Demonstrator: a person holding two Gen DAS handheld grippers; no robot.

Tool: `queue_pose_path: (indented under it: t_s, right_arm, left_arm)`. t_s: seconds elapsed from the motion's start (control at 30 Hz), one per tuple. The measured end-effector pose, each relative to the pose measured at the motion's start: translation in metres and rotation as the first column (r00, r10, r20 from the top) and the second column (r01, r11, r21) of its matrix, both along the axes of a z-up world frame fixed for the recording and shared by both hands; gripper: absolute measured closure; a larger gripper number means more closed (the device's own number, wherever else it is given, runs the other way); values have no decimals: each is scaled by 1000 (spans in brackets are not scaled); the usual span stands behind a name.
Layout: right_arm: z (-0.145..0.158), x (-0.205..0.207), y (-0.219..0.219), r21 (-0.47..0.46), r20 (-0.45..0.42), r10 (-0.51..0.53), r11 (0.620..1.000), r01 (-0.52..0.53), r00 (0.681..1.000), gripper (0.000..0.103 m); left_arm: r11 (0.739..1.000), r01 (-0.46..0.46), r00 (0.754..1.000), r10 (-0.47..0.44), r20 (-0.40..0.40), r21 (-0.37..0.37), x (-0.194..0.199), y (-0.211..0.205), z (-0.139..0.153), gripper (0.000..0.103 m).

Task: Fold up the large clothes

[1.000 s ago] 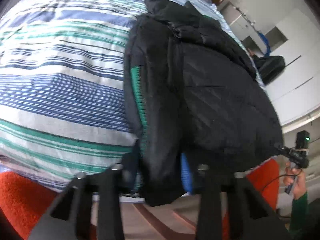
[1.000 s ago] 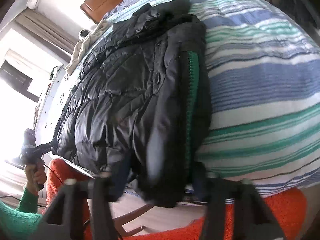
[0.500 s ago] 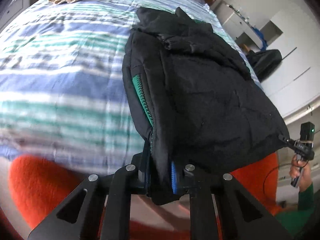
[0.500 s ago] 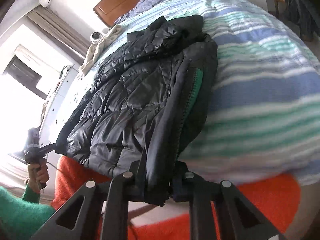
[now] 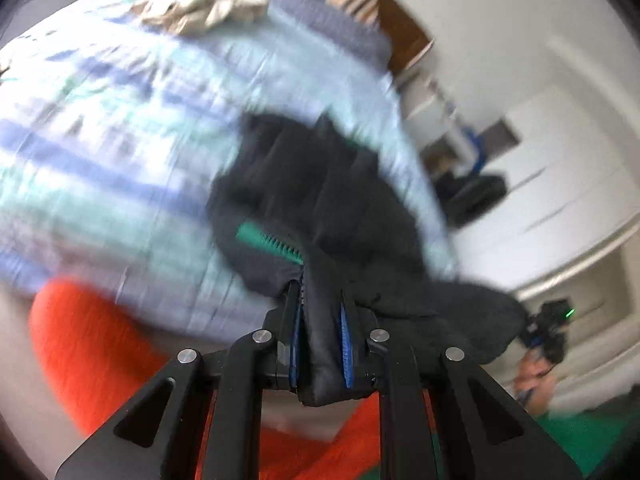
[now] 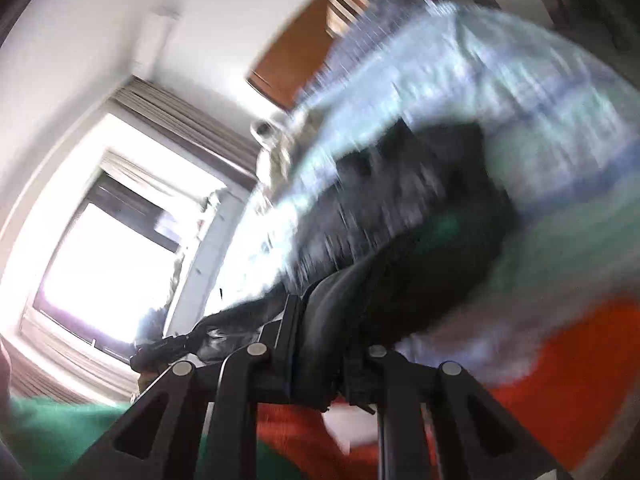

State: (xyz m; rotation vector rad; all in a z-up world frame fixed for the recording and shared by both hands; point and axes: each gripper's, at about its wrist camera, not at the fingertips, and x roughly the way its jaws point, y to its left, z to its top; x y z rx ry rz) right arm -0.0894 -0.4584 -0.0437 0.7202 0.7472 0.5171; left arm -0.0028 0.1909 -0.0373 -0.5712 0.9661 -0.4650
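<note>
Since half a second ago you've lifted the jacket's [image 5: 320, 208] near hem off the bed [image 5: 100, 152]; left tongs [image 5: 320, 354] and right tongs [image 6: 316, 364] both pinch it. Next, carry it far-side to fold.

Left wrist view: sits just behind the left claw [image 5: 322, 344], looking forward along its fingers, up over the bed [image 5: 100, 128] toward the headboard [image 5: 404, 36]; white wall in the right of the frame.
Right wrist view: sits just behind the right claw [image 6: 316, 364], tilted upward; window [image 6: 112, 248] at left of the frame, bed at upper right.
Nearness: both very close to the black jacket [image 5: 320, 200], which fills the centre.
Shared: jacket, striped bed, headboard, orange blanket [image 5: 80, 340].
Sharpness: both blurred.
</note>
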Motion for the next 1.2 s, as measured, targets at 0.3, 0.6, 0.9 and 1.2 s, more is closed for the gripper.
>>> queue_pose_path:
  t_s: [0.3, 0.6, 0.9, 1.2]
  right_arm:
    - [-73, 192, -28, -30, -69, -119, 993, 117, 990, 87]
    - [-144, 243, -41, 160, -298, -142, 967, 196, 944, 67]
    - [-101, 259, -39, -53, -210, -100, 994, 91, 973, 0]
    - [-126, 287, 39, -567, -256, -92, 820, -72, 962, 77]
  left_arm:
    - [982, -50, 999, 47, 22, 181, 193, -63, -26, 79]
    - [992, -104, 986, 93, -138, -77, 260, -24, -62, 12]
    - [960, 109, 994, -100, -50, 258, 252, -44, -72, 3]
    - [875, 172, 983, -122, -137, 452, 270, -101, -129, 81]
